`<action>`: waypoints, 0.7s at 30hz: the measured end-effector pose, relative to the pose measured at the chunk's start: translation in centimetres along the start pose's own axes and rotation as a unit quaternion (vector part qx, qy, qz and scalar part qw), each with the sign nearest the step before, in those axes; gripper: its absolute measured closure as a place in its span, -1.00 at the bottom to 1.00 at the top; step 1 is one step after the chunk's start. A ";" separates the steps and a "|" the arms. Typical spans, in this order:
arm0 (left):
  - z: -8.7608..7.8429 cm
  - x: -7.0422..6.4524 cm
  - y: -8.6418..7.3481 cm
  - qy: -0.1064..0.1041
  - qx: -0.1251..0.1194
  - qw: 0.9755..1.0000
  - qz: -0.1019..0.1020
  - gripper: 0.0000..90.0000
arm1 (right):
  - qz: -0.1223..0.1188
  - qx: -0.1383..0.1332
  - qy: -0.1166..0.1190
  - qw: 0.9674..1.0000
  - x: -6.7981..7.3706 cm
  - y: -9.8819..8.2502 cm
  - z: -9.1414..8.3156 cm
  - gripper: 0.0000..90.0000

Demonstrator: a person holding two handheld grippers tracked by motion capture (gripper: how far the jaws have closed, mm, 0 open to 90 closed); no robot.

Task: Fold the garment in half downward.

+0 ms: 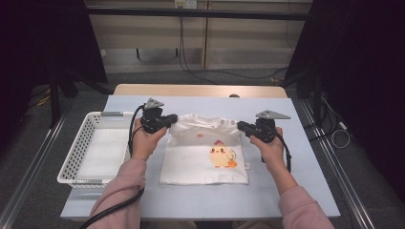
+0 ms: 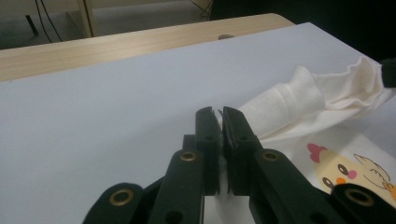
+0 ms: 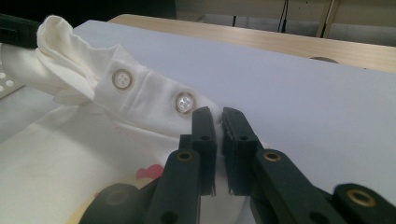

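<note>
A small white shirt with a yellow chick print lies on the pale blue table cover. Its top edge is raised off the table between the two grippers. My left gripper is shut on the shirt's left shoulder; in the left gripper view the jaws pinch a thin fold of the shirt. At the other shoulder my right gripper is shut on the cloth. In the right gripper view the jaws clamp the shirt beside two white buttons.
A white slotted basket stands on the table's left side, close to the person's left forearm. The wooden table edge runs along the back. Dark stands and cables flank the table on the floor.
</note>
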State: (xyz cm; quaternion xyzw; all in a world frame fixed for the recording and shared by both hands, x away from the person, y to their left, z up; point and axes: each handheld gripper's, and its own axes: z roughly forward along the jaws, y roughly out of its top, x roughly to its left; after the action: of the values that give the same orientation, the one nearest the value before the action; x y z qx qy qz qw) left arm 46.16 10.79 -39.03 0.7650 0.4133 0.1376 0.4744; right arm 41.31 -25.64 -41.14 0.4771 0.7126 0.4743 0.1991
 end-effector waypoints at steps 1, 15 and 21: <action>-0.2 0.1 0.0 -0.002 0.011 1.000 0.011 0.92 | 0.001 0.001 0.000 1.000 0.0 0.0 0.0 0.88; -1.1 -0.5 -0.6 -0.001 0.005 1.000 0.014 0.92 | -0.001 0.002 0.011 1.000 0.6 -0.7 -0.9 0.87; -1.5 -0.5 -1.0 -0.003 0.026 0.999 0.037 0.92 | -0.002 0.003 0.016 1.000 0.9 -1.2 -1.2 0.87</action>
State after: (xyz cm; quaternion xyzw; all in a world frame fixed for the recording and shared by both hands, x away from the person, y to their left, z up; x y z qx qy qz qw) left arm 44.45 11.53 -39.00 0.7920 0.3869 0.1422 0.4503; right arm 39.40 -25.56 -41.43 0.4691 0.7176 0.4795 0.1874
